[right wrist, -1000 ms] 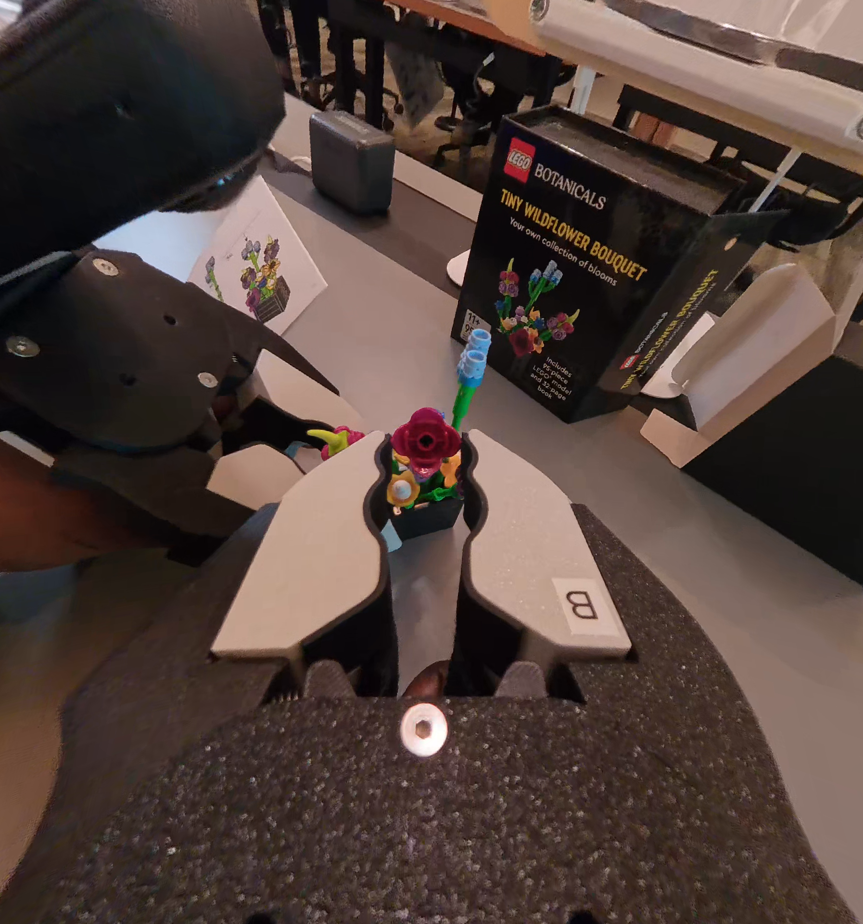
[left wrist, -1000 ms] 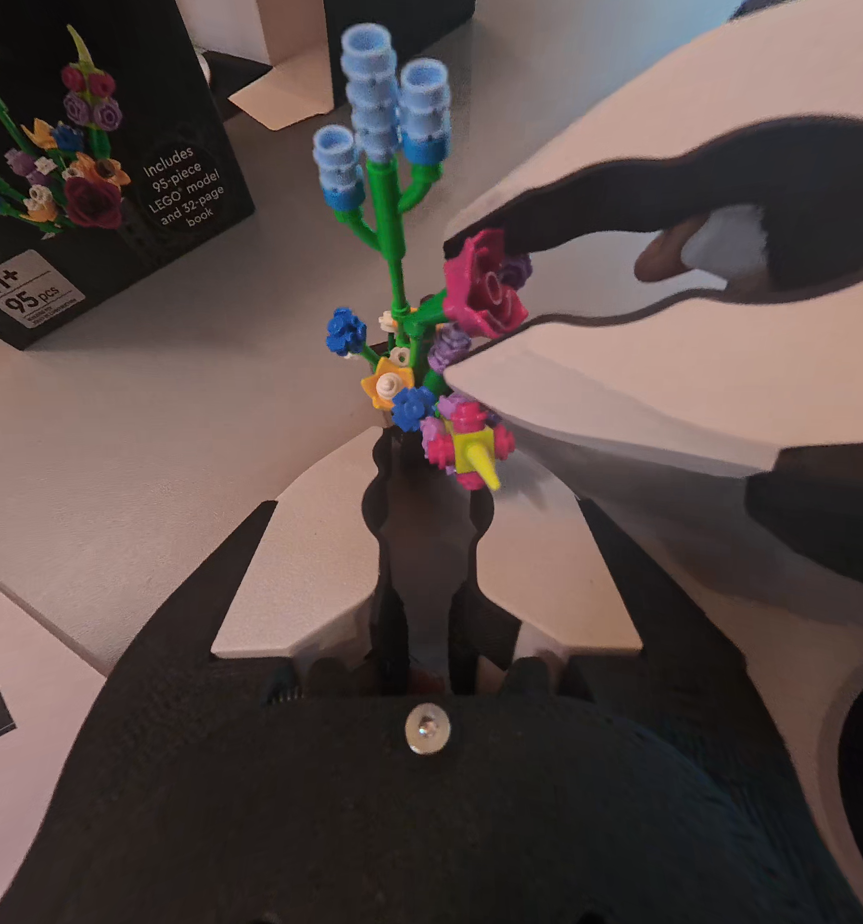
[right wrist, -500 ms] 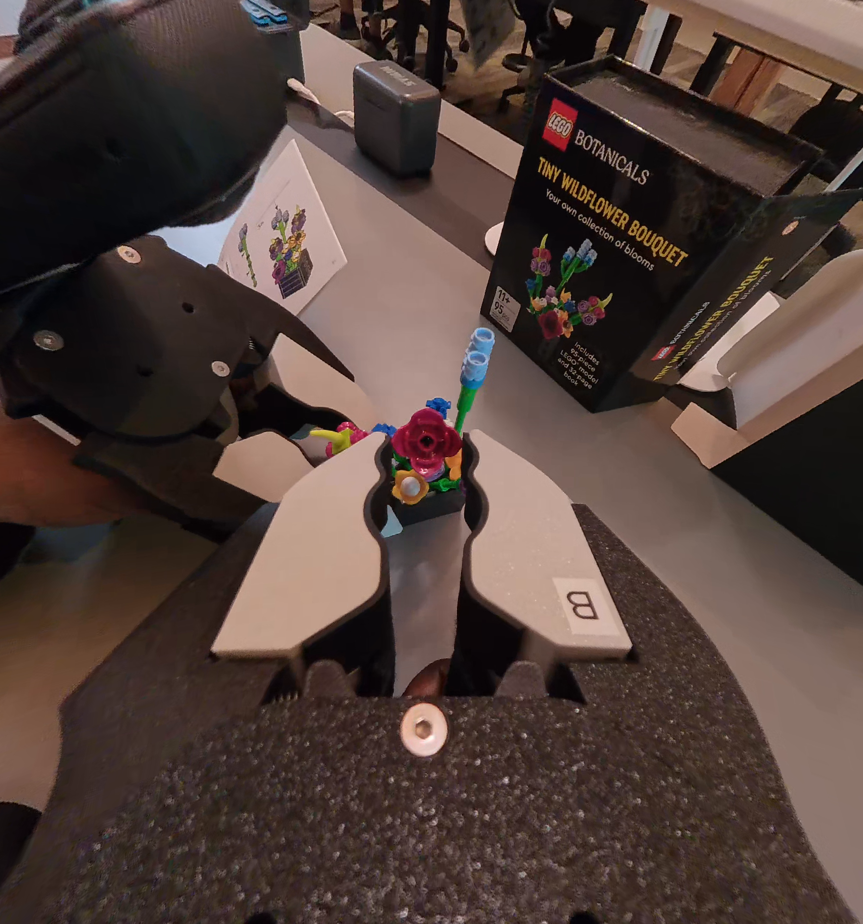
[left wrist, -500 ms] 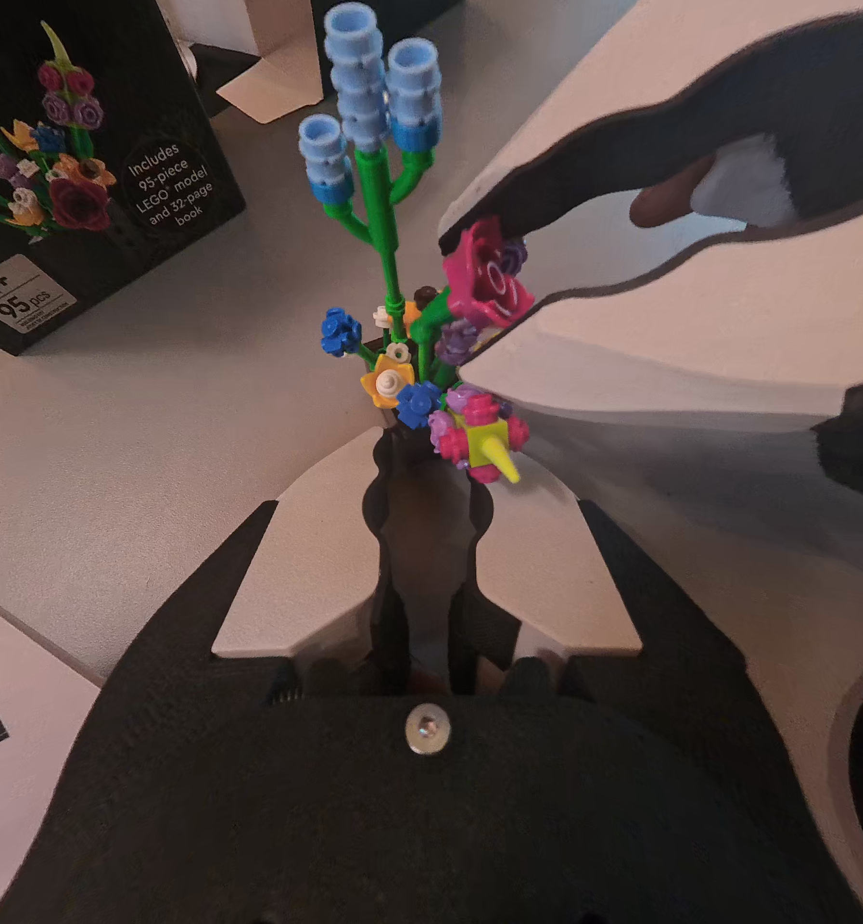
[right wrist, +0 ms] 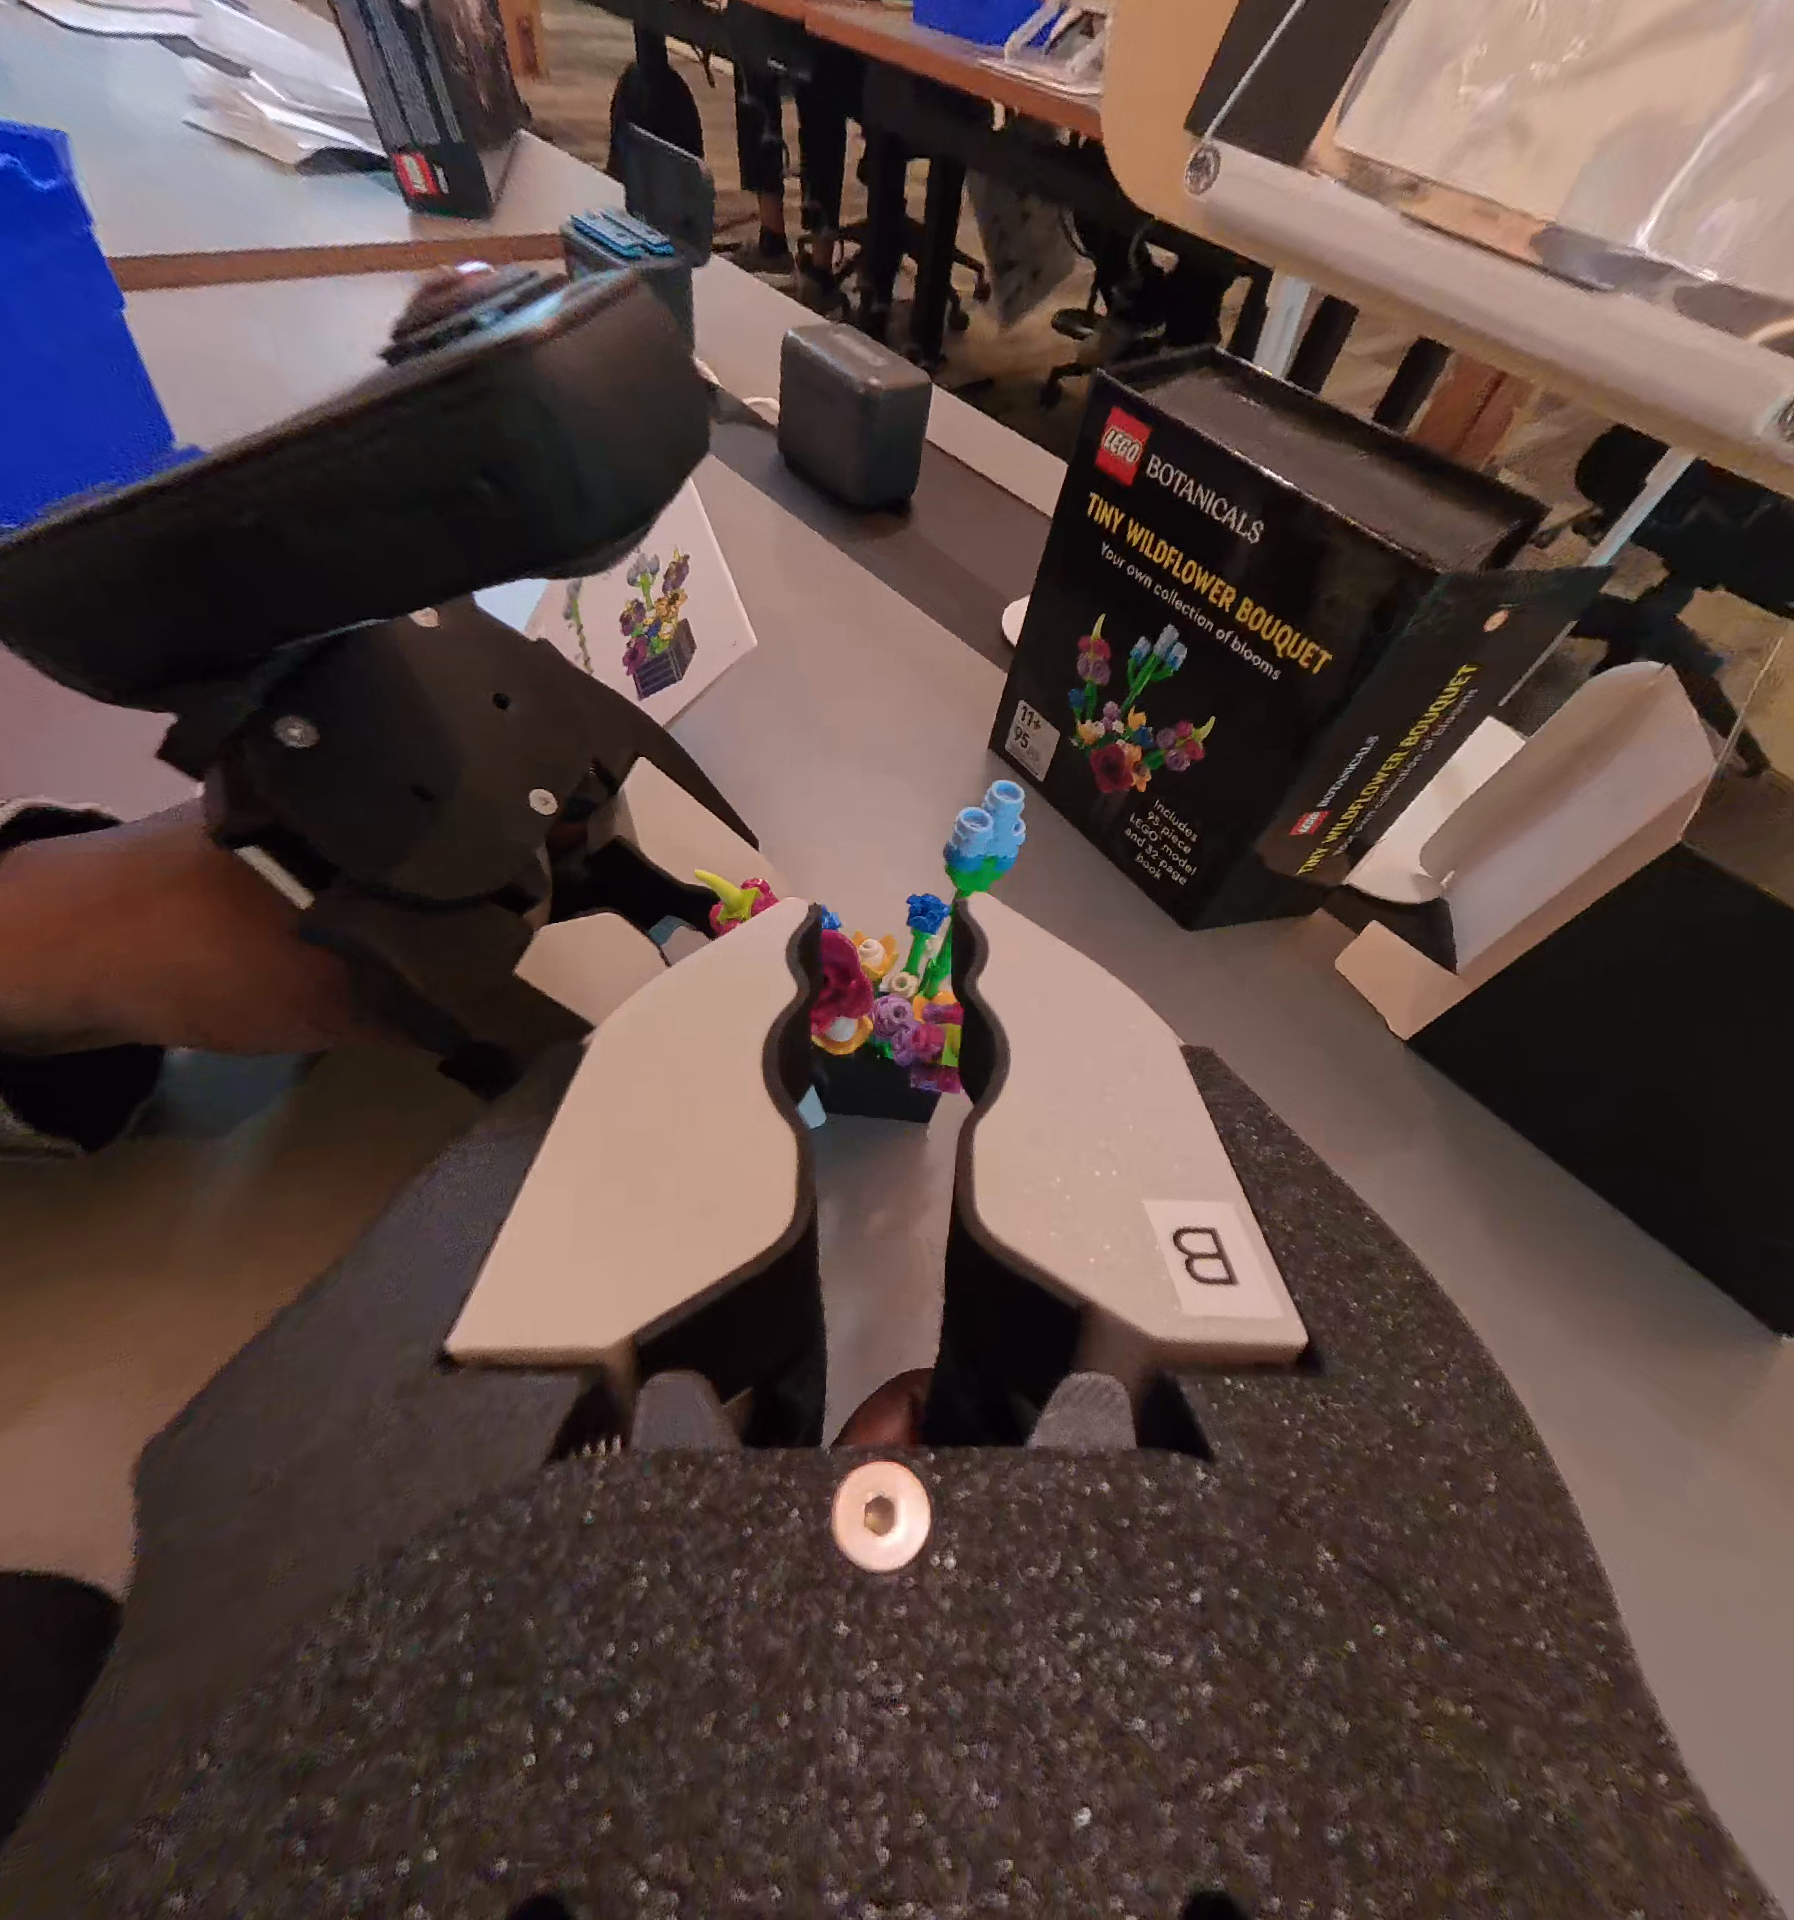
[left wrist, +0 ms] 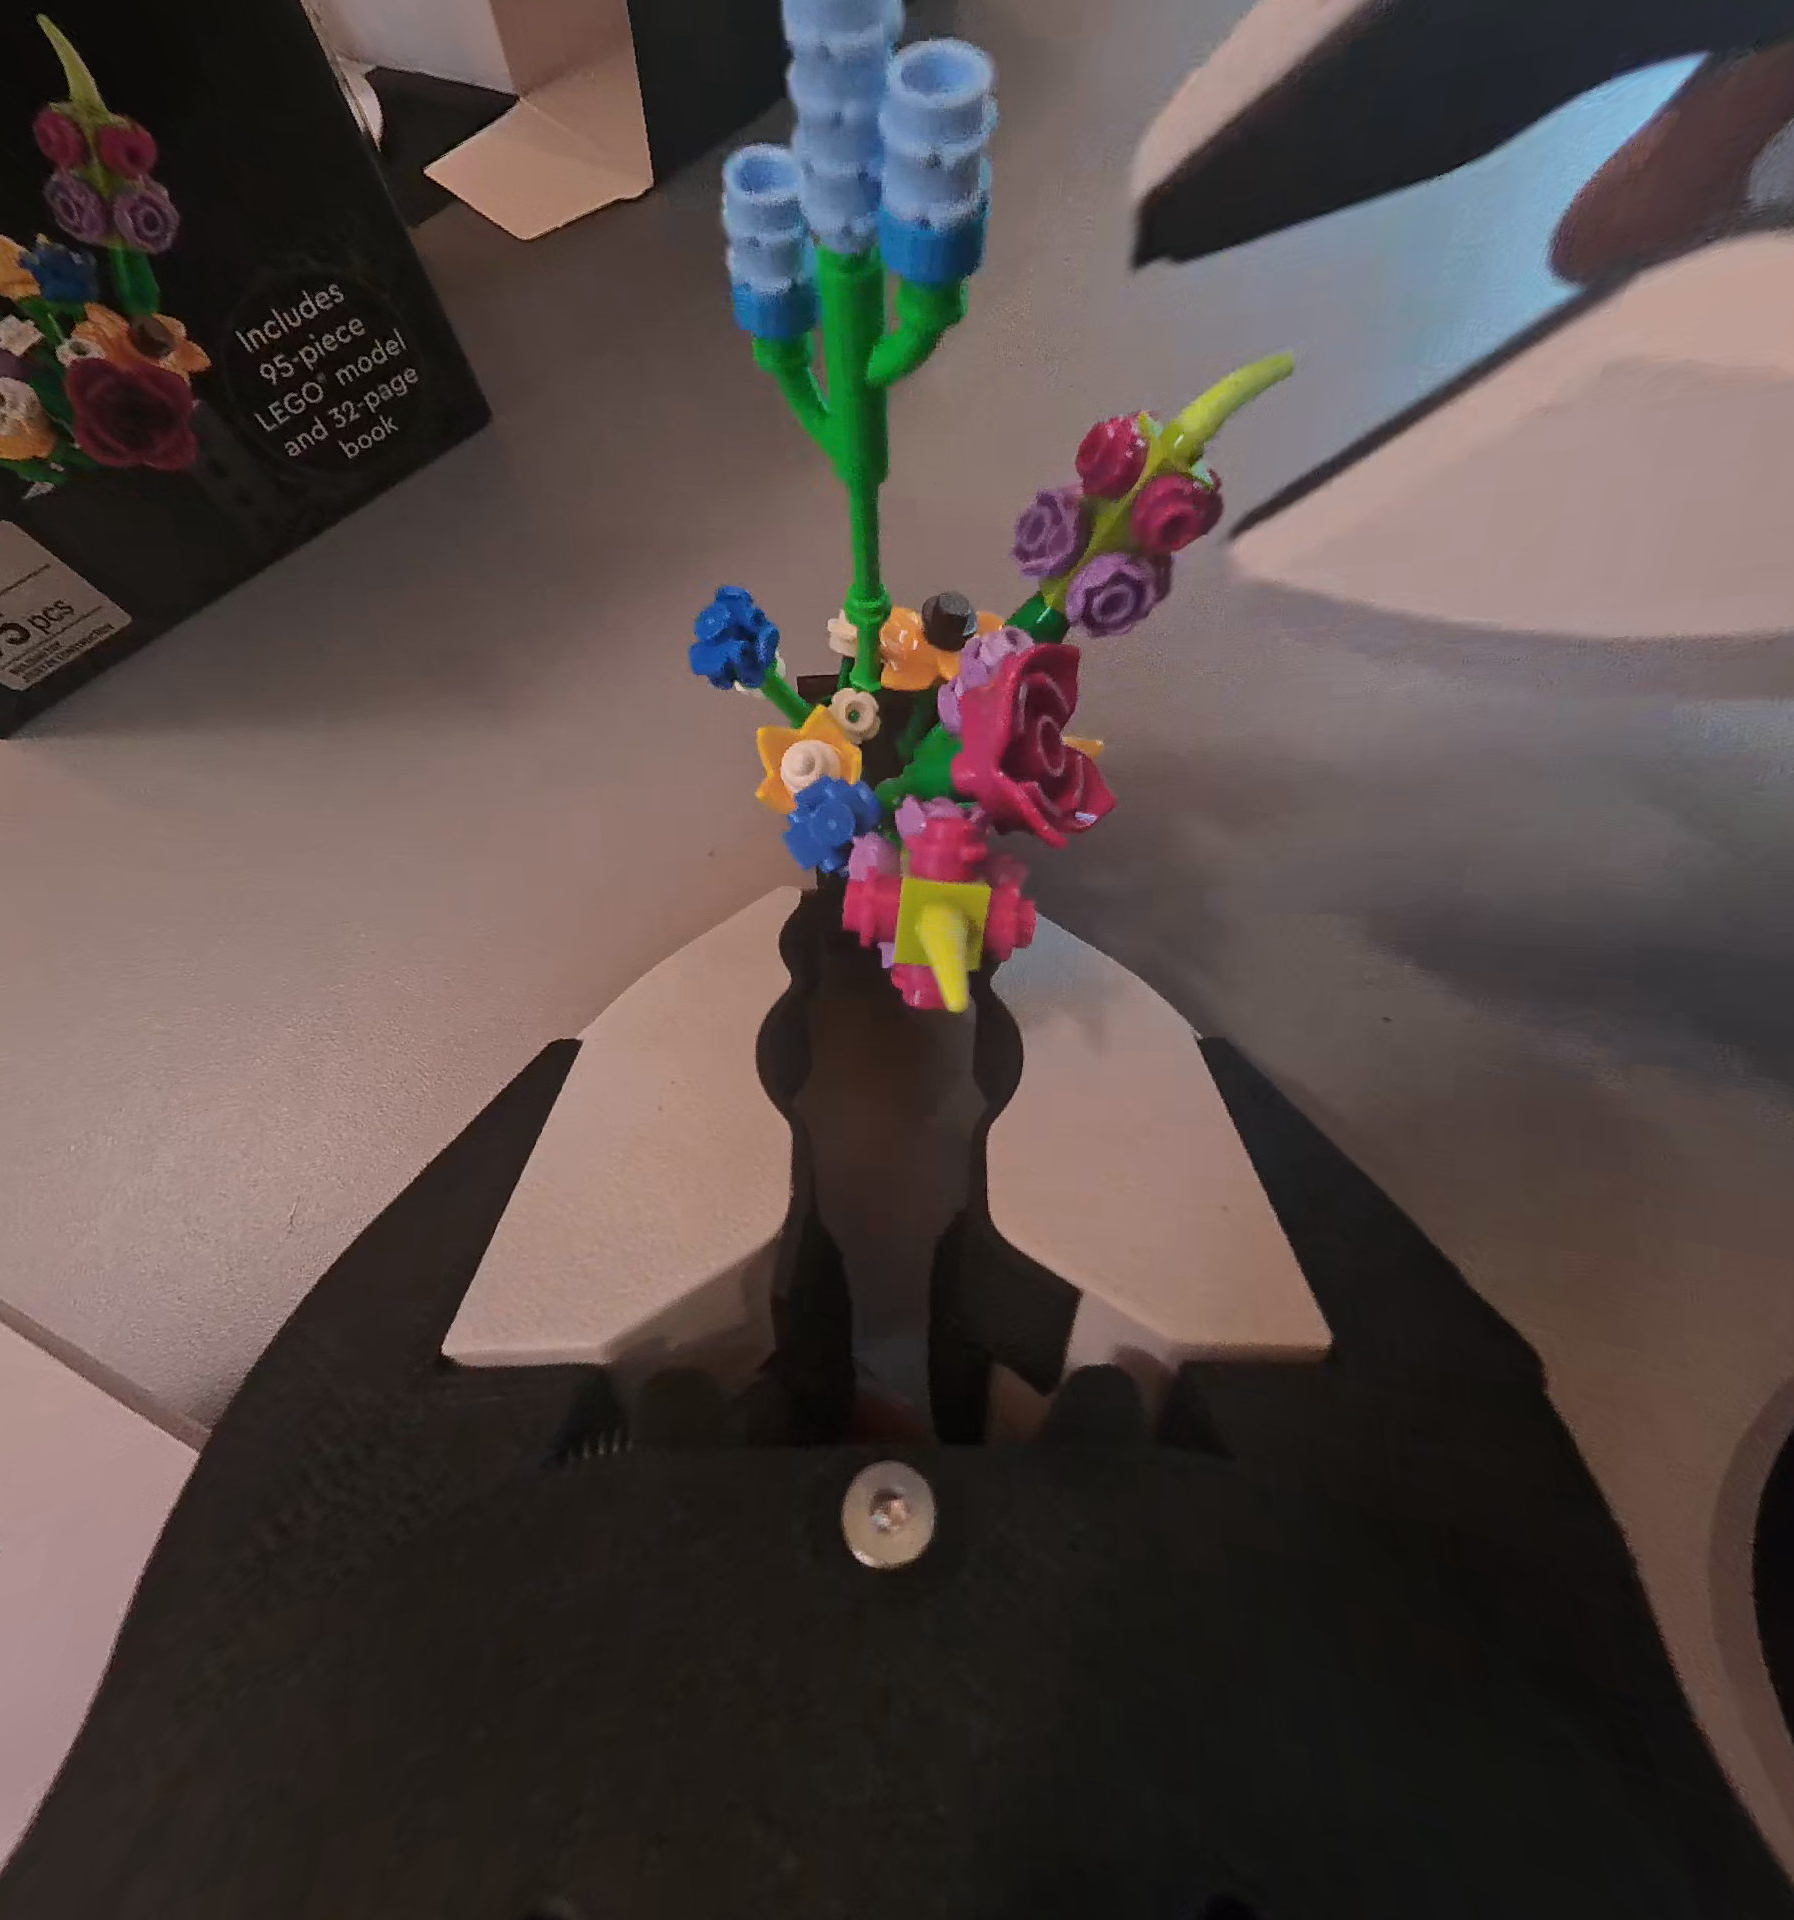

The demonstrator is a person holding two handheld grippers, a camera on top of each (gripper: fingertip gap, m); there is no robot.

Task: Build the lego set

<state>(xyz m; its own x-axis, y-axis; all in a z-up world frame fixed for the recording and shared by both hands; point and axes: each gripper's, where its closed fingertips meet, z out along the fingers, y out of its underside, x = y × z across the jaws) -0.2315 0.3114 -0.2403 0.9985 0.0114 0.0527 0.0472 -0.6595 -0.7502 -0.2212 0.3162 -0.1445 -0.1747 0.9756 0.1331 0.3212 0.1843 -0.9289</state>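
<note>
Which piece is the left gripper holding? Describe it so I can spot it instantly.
Start at the black set box, then drop to the small bouquet on the grey table. At its left, the left gripper's fingers pinch a magenta flower cluster, alone in having a protruding lime-yellow spike.

Black speckled tongs [right wrist: 885, 1023] with grey wavy-edged fingers [right wrist: 664, 1132], one silver screw, grey knit sleeve.

Bouquet [left wrist: 903, 727]: light-blue blooms, green stems, magenta rose, purple, orange and blue flowers. Box [right wrist: 1225, 644]: black, yellow lettering.

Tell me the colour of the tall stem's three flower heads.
Light blue flower heads on darker blue bases, clearest in the left wrist view.
</note>
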